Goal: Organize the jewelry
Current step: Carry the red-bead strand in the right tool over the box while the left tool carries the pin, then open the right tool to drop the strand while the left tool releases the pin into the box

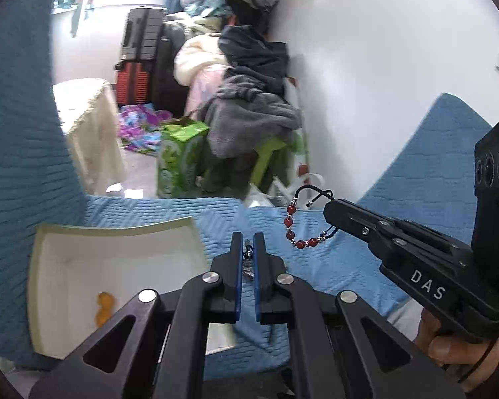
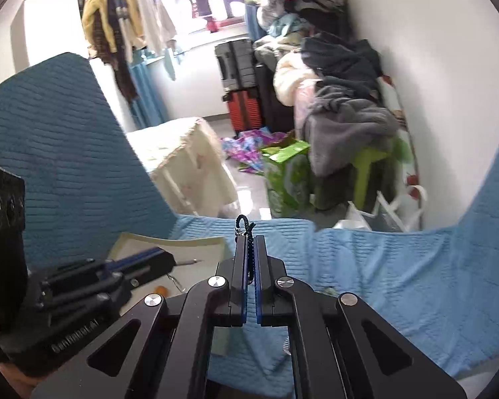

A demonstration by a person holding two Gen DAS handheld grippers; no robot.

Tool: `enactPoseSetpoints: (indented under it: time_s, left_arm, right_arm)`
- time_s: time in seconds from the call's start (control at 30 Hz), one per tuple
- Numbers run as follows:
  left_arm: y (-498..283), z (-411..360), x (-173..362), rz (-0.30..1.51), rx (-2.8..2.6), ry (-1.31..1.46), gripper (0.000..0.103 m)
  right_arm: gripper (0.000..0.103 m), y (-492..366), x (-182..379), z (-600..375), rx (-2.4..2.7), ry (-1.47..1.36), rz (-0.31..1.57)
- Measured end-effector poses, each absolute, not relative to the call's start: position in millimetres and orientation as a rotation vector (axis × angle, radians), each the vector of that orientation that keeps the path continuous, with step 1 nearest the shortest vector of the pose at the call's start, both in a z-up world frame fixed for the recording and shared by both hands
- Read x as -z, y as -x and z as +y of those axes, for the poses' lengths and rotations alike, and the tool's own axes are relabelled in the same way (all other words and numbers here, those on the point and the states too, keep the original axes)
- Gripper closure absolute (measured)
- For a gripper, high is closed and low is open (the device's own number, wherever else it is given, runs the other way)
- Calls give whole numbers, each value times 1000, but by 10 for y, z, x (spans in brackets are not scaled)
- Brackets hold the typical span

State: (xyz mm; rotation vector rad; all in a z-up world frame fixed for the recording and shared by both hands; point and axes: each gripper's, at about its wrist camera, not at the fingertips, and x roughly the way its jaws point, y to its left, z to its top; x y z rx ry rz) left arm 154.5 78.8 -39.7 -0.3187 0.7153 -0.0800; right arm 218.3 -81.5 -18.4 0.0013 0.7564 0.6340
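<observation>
With my right jaws point(image 1: 327, 211) clamped on the red bead bracelet's point(image 1: 297, 224) cord and my left jaws point(image 1: 248, 246) pinching a thin metal piece point(image 1: 248, 266), I should lower both gently into the white box point(image 1: 46, 266) at lower left.

I'm seeing a light blue quilted cover point(image 1: 332, 259) with a ribbed stitch pattern across the bed. My right gripper point(image 1: 327, 211) is matte black with white letters on its side, and a bracelet point(image 1: 297, 222) hangs from it: dark red beads, small silver ones between, on black braided cord. My left gripper point(image 1: 248, 242) is black too, with blue pads point(image 1: 238, 266). The tray point(image 1: 50, 266) is cream-white, with one orange piece point(image 1: 103, 309) inside. Beyond, there's a bright green bag point(image 1: 179, 159) with a pale print, a grey fleece point(image 1: 252, 116), a red and black suitcase point(image 1: 134, 83), a purple and blue patterned sheet point(image 1: 139, 129) on the floor, and white walls point(image 1: 399, 50).
</observation>
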Motion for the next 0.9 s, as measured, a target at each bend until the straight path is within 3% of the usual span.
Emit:
enactPoseSetpoints:
  time_s: [0.47,0.9]
  left_arm:
    - [-1610,1298,867,844,-65,358,98]
    - [-1583,1391,1072,927,-110,375,98]
  right_arm:
    - [102,-2256,930,-154,-747,43,1001]
    - [100,-2320,1100,-56,-760,82,1088]
